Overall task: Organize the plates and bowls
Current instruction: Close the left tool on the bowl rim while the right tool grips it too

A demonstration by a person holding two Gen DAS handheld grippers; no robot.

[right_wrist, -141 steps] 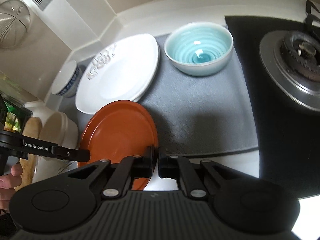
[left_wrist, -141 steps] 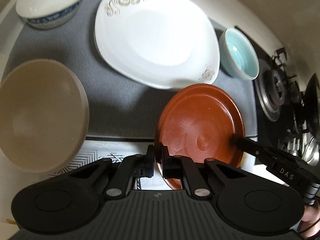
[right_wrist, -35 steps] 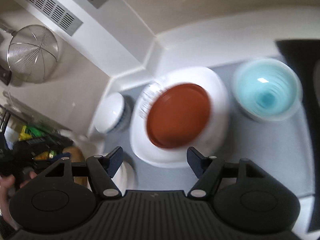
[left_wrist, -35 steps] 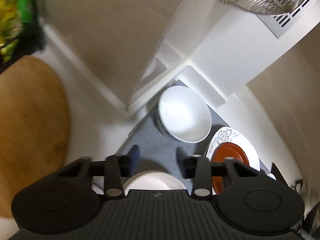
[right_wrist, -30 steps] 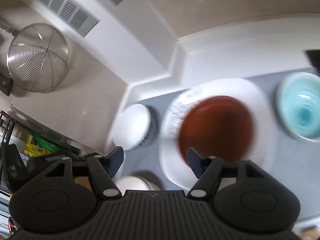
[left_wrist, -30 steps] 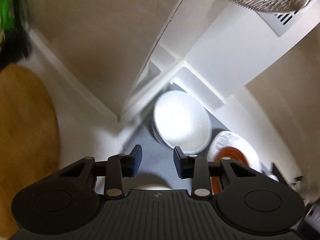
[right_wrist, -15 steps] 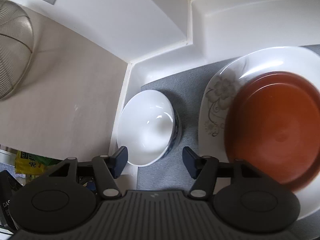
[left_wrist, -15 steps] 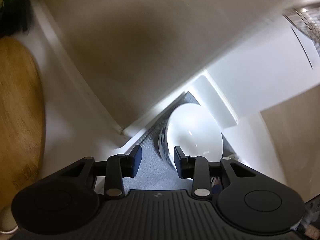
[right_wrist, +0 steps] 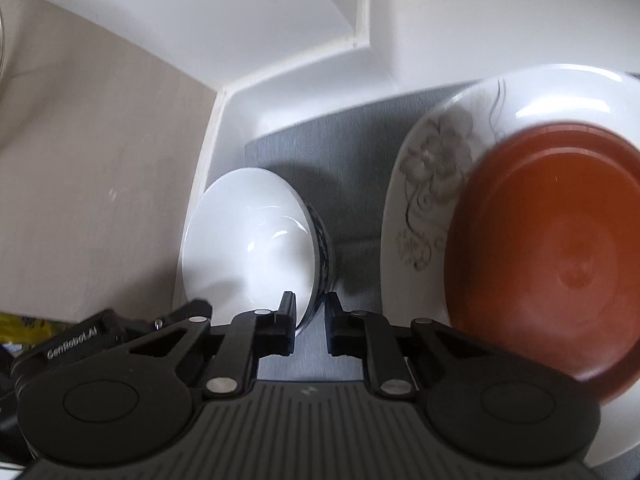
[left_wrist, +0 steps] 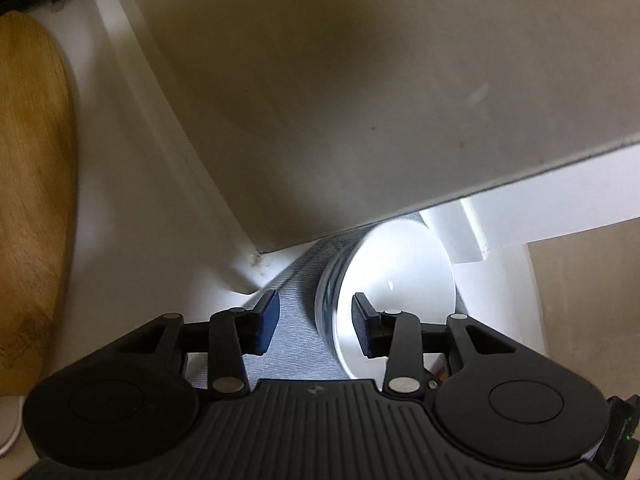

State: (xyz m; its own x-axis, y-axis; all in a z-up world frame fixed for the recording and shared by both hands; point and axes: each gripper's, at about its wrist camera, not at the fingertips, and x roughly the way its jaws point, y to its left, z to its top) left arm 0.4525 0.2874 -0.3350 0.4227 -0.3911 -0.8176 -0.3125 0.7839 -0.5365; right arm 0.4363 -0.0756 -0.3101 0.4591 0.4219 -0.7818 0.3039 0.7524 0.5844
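Observation:
A white bowl with a blue pattern outside [right_wrist: 248, 252] stands on the grey mat [right_wrist: 352, 148] in the corner; it also shows in the left wrist view [left_wrist: 396, 280]. My right gripper [right_wrist: 310, 330] has its jaws close together around the bowl's near rim, one finger inside and one outside. My left gripper [left_wrist: 314, 326] is open, its jaws straddling the bowl's left rim. A red-brown plate [right_wrist: 552, 264] lies on the large white flowered plate [right_wrist: 432, 184] to the right.
A beige wall [left_wrist: 360, 80] and white ledge [right_wrist: 440, 20] close in behind the bowl. A wooden board [left_wrist: 28, 200] leans at the left. The left gripper's body [right_wrist: 80, 340] shows at the right wrist view's lower left.
Both grippers have moved in on the white bowl. The right jaws have narrowed around its rim. The red-brown plate, held earlier, now lies on the white plate.

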